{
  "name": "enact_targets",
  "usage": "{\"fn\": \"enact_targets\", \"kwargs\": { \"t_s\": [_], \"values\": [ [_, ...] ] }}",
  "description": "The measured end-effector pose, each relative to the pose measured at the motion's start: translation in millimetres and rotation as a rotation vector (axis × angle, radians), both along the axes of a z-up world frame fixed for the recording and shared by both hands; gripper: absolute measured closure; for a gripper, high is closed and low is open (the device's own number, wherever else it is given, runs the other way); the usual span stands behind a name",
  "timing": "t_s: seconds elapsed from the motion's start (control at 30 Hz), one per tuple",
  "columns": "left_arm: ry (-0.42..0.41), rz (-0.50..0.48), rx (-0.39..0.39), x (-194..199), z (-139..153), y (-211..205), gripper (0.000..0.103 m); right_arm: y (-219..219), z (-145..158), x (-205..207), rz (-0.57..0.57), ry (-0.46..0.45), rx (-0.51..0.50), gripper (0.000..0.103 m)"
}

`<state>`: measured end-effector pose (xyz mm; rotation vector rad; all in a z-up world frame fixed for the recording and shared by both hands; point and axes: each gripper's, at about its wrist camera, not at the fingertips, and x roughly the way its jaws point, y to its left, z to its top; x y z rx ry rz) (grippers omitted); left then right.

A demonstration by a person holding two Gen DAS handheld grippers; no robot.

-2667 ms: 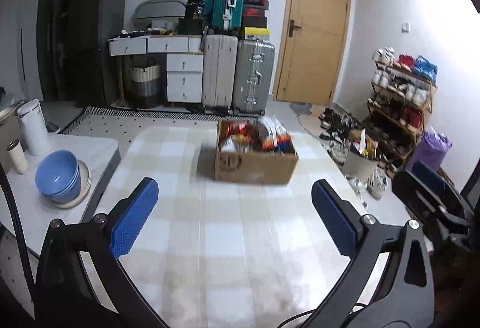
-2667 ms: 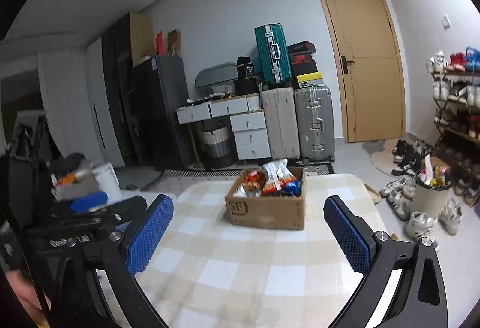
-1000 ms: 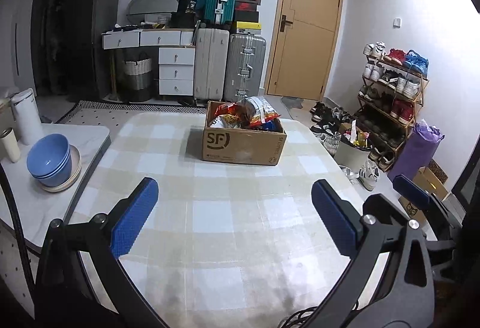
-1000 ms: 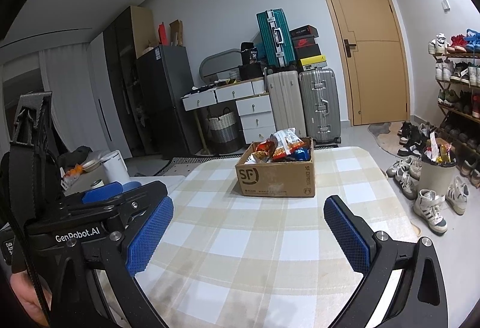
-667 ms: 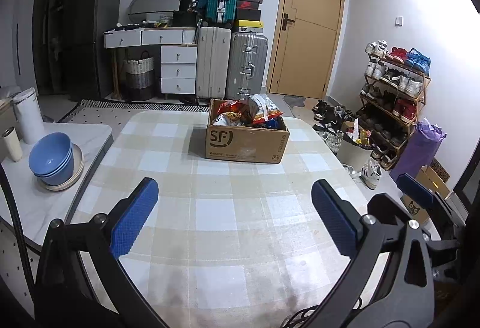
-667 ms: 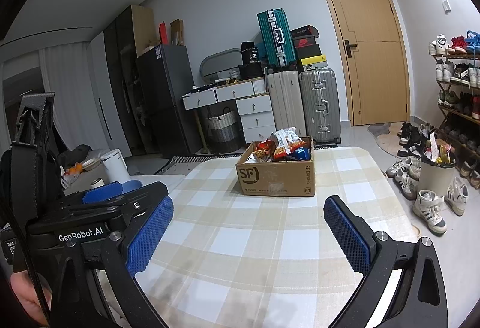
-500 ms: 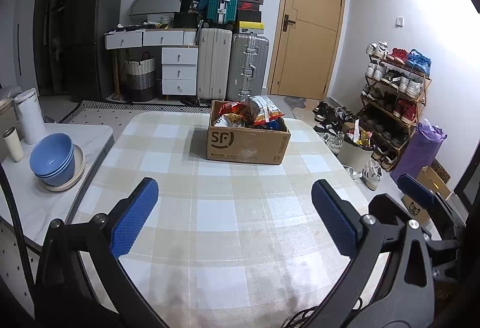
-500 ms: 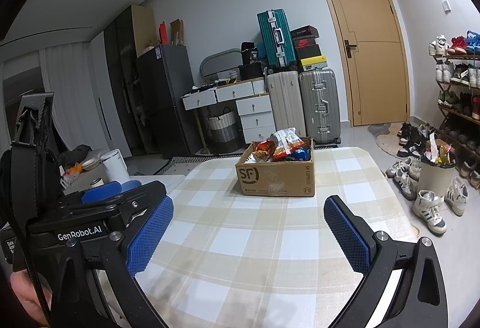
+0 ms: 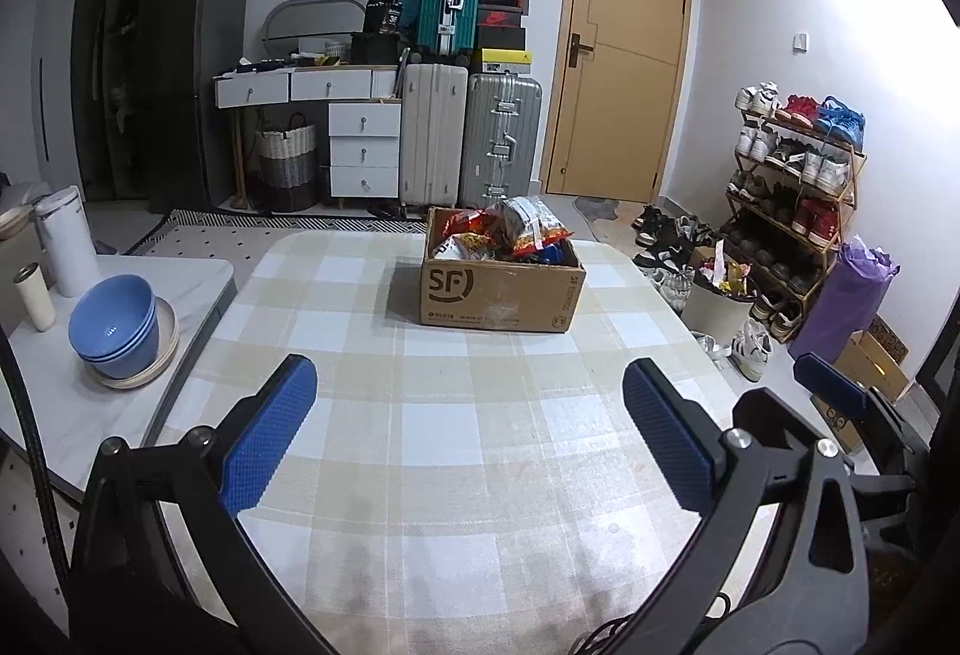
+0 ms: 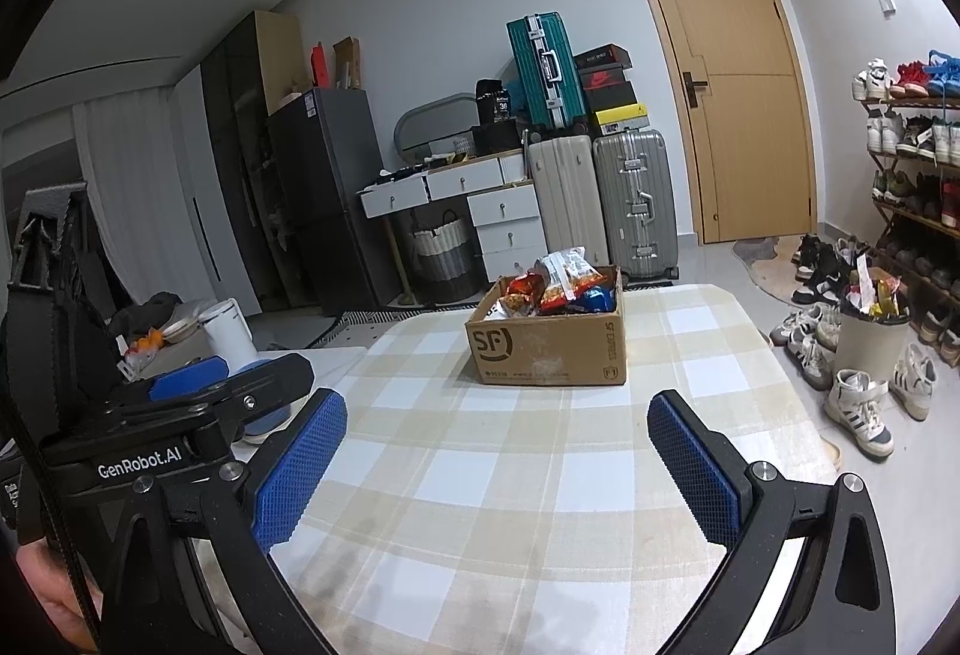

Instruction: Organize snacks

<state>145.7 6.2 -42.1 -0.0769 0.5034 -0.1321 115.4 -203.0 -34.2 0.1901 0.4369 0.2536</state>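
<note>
The box (image 9: 501, 292) of snacks (image 9: 510, 235) sits upright at the table's (image 9: 456, 445) far middle, long side facing the grippers. Left gripper (image 9: 468, 427) and right gripper (image 10: 498, 469) hover wide open, empty, well short of it.

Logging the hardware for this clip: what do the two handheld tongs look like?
Both the left tongs and the right tongs have black angular frames with silver screws and blue pads with a fine grid texture. The left one's body reads "GenRobot.AI" in white, seen from the right wrist view. Black cables hang nearby.
</note>
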Motion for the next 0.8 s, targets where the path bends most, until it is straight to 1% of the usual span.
{"fn": "enact_targets", "kwargs": {
  "t_s": [0.5,0.6,0.77,0.8],
  "values": [
    [0.016,-0.008,0.015,1.4,-2.1,-3.8,0.001,-3.3,-1.6,0.8,-0.007,0.006,0.006,0.001],
    [0.018,-0.009,0.006,2.4,-3.1,-4.1,0.001,-3.5,-2.5,1.1,-0.008,0.006,0.003,0.001],
    [0.013,0.015,-0.005,2.3,-5.6,-1.2,0.001,-3.0,-5.6,0.1,-0.010,0.010,0.006,0.001],
    [0.013,0.006,-0.006,2.7,-7.0,-0.6,0.001,-3.3,-6.7,-0.1,-0.010,0.012,0.006,0.001]
  ]
}}
